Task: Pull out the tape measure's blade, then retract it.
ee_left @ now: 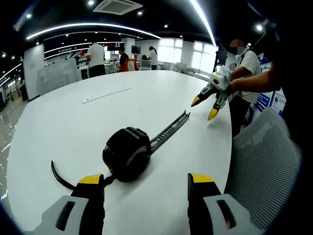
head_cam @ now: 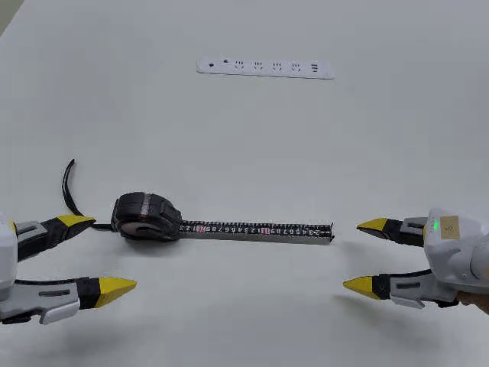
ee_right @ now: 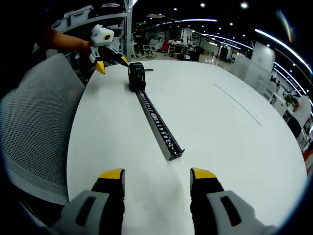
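Note:
A black tape measure (head_cam: 145, 217) lies on the white table (head_cam: 244, 115), its blade (head_cam: 256, 230) drawn out to the right and flat on the surface. The blade's end hook (head_cam: 331, 233) rests free. My left gripper (head_cam: 95, 252) stands open just left of the case, touching nothing. My right gripper (head_cam: 365, 256) is open a little right of the hook, apart from it. The left gripper view has the case (ee_left: 127, 152) ahead of the left gripper (ee_left: 145, 180), and the right gripper (ee_left: 204, 107) beyond the blade (ee_left: 169, 129). In the right gripper view the hook (ee_right: 176, 154) lies ahead of the right gripper (ee_right: 156, 175).
A white power strip (head_cam: 264, 68) lies at the far side of the table. The tape's black wrist strap (head_cam: 70, 187) curls behind the case on the left. A grey mesh chair (ee_right: 36, 132) stands beside the table's edge. People stand in the office beyond.

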